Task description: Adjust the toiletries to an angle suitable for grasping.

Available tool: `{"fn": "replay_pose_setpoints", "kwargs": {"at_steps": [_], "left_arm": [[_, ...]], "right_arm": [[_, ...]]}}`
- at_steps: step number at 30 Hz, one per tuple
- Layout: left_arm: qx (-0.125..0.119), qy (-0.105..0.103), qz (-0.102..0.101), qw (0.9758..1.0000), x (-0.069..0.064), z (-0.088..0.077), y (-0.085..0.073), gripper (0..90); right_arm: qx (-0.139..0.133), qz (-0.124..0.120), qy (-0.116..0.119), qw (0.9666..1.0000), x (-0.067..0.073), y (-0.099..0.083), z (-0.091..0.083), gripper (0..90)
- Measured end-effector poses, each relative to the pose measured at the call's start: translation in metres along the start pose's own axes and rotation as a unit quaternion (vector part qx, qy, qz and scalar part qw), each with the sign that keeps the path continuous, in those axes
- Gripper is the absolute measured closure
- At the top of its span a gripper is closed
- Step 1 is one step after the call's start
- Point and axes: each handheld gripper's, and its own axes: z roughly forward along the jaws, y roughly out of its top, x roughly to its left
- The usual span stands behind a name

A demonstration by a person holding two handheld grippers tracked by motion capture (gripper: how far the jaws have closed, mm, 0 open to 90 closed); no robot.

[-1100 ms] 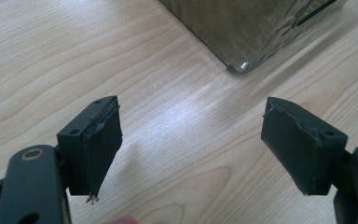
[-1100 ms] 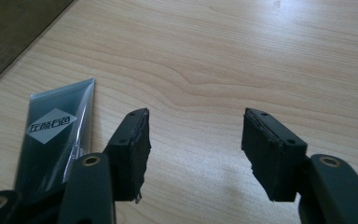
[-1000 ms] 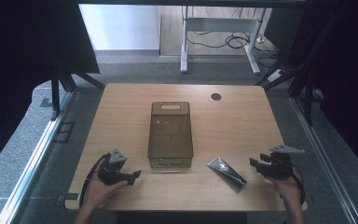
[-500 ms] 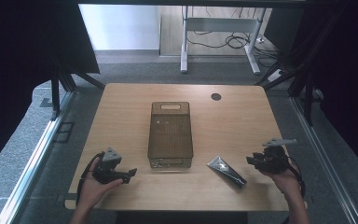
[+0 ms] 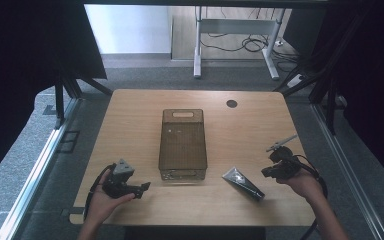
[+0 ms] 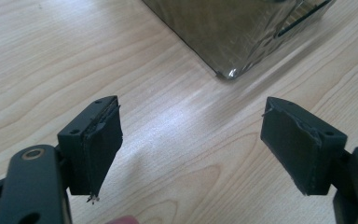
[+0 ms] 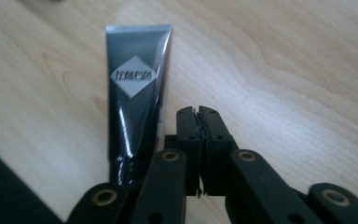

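A dark tube [image 5: 243,183] with a white diamond label lies flat on the wooden table near the front right. In the right gripper view the tube [image 7: 135,93] lies just left of the jaws. My right gripper [image 5: 267,172] [image 7: 198,112] hovers to the right of the tube; its jaws have just been closing and now stand shut, pad against pad, with nothing between them. My left gripper [image 5: 141,189] [image 6: 191,126] rests open at the front left, its pads [image 6: 98,140] wide apart over bare wood. It points at the near corner of a smoky transparent bin [image 5: 182,176] [image 6: 233,32].
The bin stands lengthwise in the middle of the table [image 5: 130,125], with a handle slot at its far end. A round cable hole [image 5: 231,103] sits at the back right. Dark curtains flank the table, and a desk frame [image 5: 235,45] stands beyond it.
My right gripper has closed its jaws and risen a little, drifting away from the front edge. The left hand has stayed put, and the tube has not moved.
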Motion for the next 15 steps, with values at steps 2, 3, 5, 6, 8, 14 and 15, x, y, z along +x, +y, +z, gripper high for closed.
{"fn": "replay_pose_setpoints", "kwargs": {"at_steps": [2, 3, 5, 6, 8, 14, 15], "left_arm": [[0.001, 0.000, -0.001, 1.0000, 0.000, 0.001, 0.000, 21.0], [0.000, 0.000, 0.001, 1.0000, 0.000, 0.000, 0.000, 21.0], [-0.002, -0.001, 0.002, 1.0000, 0.000, -0.001, 0.000, 21.0], [-0.002, 0.000, 0.002, 1.0000, 0.001, -0.001, 0.000, 21.0], [-0.003, 0.000, 0.003, 1.0000, 0.001, -0.002, 0.000, 21.0], [-0.005, 0.000, 0.002, 1.0000, 0.001, -0.003, 0.001, 21.0], [-0.005, 0.000, 0.003, 1.0000, 0.001, -0.003, 0.001, 21.0]], "right_arm": [[0.019, -0.007, 0.003, 0.9998, 0.003, 0.003, 0.000, 89.3], [0.029, -0.011, 0.010, 0.9995, 0.007, 0.005, 0.000, 89.7], [0.031, -0.013, 0.015, 0.9993, 0.010, 0.006, -0.001, 89.7], [0.032, -0.016, 0.022, 0.9991, 0.014, 0.006, 0.000, 89.8], [0.035, -0.021, 0.033, 0.9986, 0.020, 0.007, 0.002, 89.8], [0.065, -0.047, 0.059, 0.9951, 0.044, 0.005, 0.015, 89.8], [0.065, -0.047, 0.059, 0.9951, 0.044, 0.005, 0.015, 89.8]]}}
